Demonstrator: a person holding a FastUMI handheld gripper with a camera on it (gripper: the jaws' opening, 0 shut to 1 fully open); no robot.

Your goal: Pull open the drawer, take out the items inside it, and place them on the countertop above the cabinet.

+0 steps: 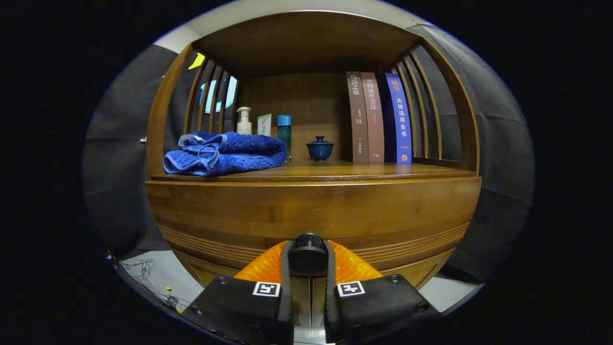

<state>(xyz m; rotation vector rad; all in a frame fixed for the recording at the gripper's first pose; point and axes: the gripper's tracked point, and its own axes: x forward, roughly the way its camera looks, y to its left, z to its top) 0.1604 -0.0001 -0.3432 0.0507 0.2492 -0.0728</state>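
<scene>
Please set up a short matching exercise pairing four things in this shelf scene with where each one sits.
Things:
1. blue towel
2. lidded cup
3. books
4. drawer knob

Places:
A. upright at the countertop's right end
B. clamped by the gripper
C. folded at the countertop's left front
D. mid-countertop, left of the books

Pairs: 1-C, 2-D, 3-A, 4-B
</scene>
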